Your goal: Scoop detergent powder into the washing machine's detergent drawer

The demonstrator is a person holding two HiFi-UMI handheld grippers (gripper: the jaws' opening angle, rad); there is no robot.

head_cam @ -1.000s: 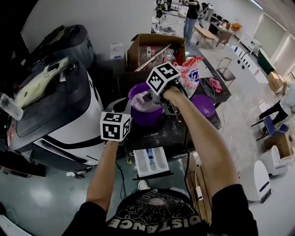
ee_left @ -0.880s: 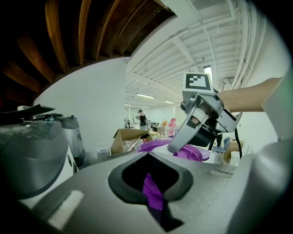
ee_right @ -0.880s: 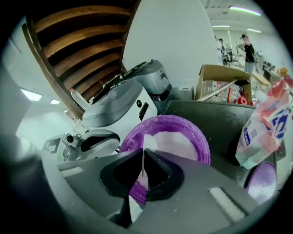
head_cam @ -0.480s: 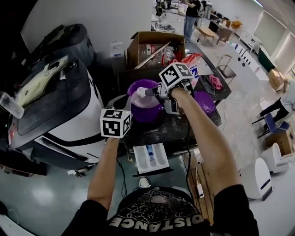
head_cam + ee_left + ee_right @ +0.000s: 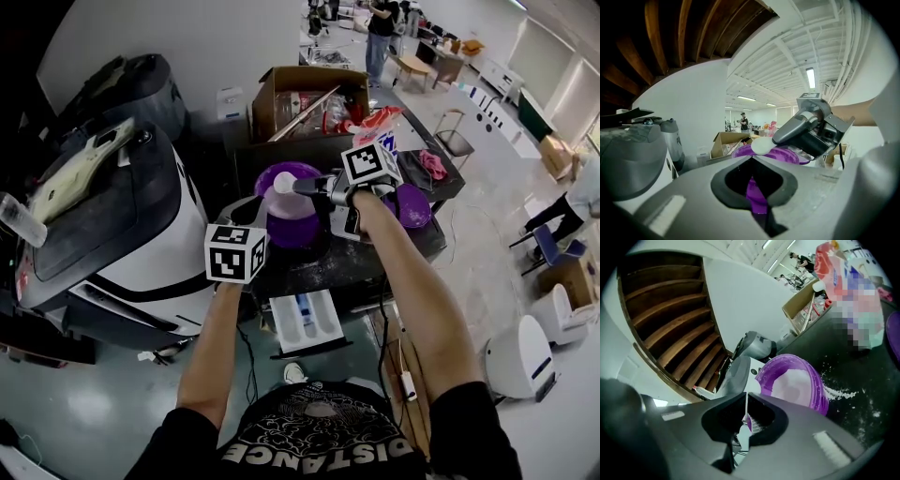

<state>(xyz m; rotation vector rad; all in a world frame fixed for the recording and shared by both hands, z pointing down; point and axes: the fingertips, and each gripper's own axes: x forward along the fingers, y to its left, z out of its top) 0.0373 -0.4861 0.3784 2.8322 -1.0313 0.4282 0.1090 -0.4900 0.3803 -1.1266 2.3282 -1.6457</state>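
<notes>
A purple bowl (image 5: pixel 296 221) of white detergent powder stands on the black table (image 5: pixel 375 258). My left gripper (image 5: pixel 256 218) is shut on the bowl's near rim (image 5: pixel 756 197). My right gripper (image 5: pixel 317 186) is shut on the thin white handle (image 5: pixel 746 405) of a scoop. The scoop's head (image 5: pixel 283 183), heaped with white powder (image 5: pixel 761 146), hangs just above the bowl's rim. The white detergent drawer (image 5: pixel 306 324) stands pulled open below the table's front edge, with a blue insert in its middle compartment. The bowl (image 5: pixel 794 383) and its powder show ahead in the right gripper view.
Spilled powder (image 5: pixel 839 392) dusts the table right of the bowl. A second purple bowl (image 5: pixel 413 208), a red and white bag (image 5: pixel 380 131) and a cardboard box (image 5: pixel 307 94) stand behind. A black and white machine (image 5: pixel 112 225) fills the left side. Cables (image 5: pixel 398 370) lie on the floor.
My right gripper has drawn back to the right and lifted the scoop out of the powder. The scoop head now hangs over the bowl with a heap on it. The left gripper has not moved.
</notes>
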